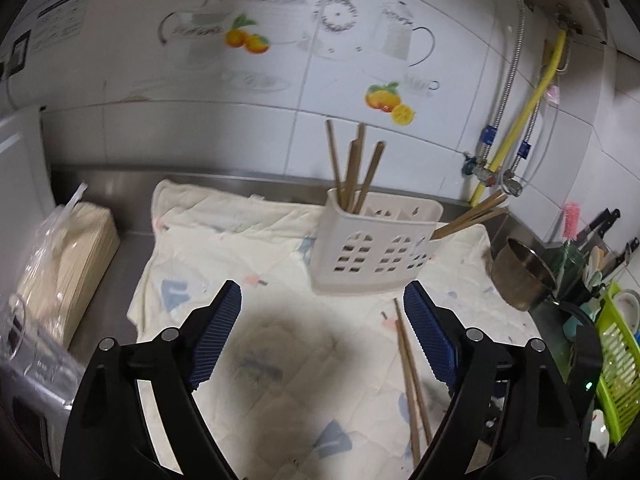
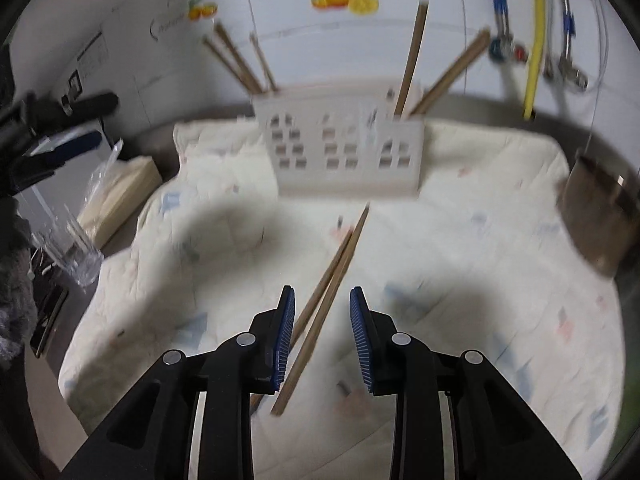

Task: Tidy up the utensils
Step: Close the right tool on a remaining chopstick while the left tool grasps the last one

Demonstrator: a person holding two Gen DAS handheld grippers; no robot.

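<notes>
Two wooden chopsticks (image 2: pixel 326 300) lie crossed on the quilted cream cloth (image 2: pixel 480 220), between the spread ribbed blue pads of the right gripper (image 2: pixel 322 336), untouched. Further left, the left gripper (image 1: pixel 320 332) gapes wide and empty before the white perforated plastic holder (image 1: pixel 372 248), where more square-ended sticks stand; wall label unreadable.
</notes>
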